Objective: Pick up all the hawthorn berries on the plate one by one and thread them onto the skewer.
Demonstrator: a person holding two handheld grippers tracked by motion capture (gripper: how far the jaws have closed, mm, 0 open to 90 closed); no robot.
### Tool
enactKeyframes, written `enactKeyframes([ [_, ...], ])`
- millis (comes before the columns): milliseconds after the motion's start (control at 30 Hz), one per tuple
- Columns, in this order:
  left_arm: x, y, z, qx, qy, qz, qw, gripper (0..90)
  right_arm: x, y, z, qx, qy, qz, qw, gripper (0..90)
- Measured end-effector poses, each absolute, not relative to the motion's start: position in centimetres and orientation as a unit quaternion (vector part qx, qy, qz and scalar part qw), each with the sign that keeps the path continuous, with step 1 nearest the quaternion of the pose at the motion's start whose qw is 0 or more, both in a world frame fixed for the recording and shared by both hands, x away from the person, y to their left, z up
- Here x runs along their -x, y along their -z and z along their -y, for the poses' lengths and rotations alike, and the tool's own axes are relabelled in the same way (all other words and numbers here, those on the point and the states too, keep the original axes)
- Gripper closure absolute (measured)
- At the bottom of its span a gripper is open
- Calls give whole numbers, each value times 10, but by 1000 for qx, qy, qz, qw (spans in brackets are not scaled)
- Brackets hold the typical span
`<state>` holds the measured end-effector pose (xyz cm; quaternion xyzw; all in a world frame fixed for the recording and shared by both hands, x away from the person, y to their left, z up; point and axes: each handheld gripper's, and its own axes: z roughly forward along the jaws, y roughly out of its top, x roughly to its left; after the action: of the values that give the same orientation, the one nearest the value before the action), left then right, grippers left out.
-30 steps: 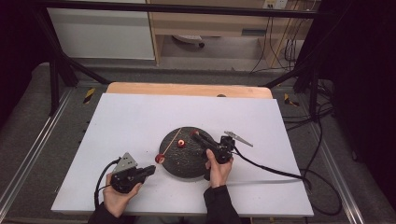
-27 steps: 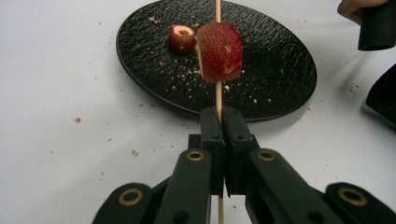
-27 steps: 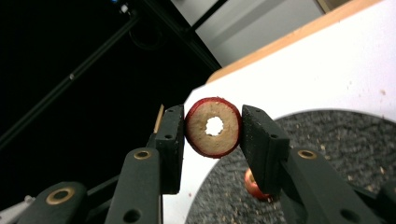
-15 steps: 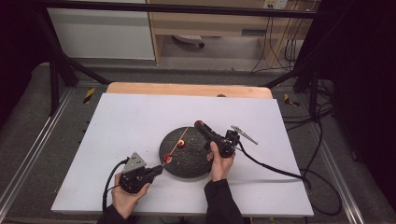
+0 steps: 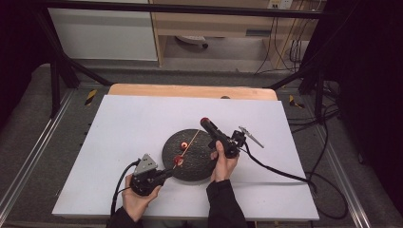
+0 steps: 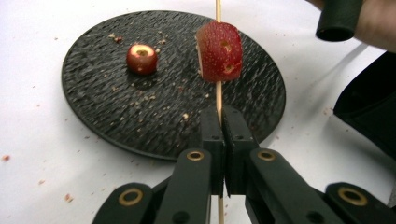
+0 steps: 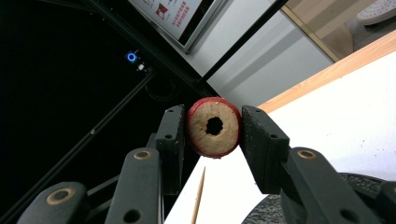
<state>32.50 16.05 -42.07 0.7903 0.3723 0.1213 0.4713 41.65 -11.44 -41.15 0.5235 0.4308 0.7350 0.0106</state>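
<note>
Fingers point(image 6: 212, 135) of the left gripper point(image 6: 223, 140) are clamped on a thin wooden skewer point(image 6: 218, 95), which runs up between them through a red hawthorn piece point(image 6: 219, 51) above the black plate point(image 6: 93, 107). Fingers point(image 7: 170, 140) of the right gripper point(image 7: 214, 140) pinch a cored fruit slice point(image 7: 214, 127), raised off the white surface point(image 5: 128, 123). Another small fruit point(image 6: 141, 58) sits on the plate. Top of the skewer is cut off in the left gripper view.
</note>
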Motion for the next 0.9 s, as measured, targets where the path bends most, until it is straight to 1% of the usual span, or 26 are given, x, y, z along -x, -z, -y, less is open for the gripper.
enactKeyframes([
  [633, -327, 419, -151, -781, -120, -376, 483, 884, -415, 412, 114, -521, -743, -421, 10, 615],
  [900, -331, 418, -144, -772, -111, -386, 492, 884, -414, 414, 112, -520, -744, -420, 10, 615],
])
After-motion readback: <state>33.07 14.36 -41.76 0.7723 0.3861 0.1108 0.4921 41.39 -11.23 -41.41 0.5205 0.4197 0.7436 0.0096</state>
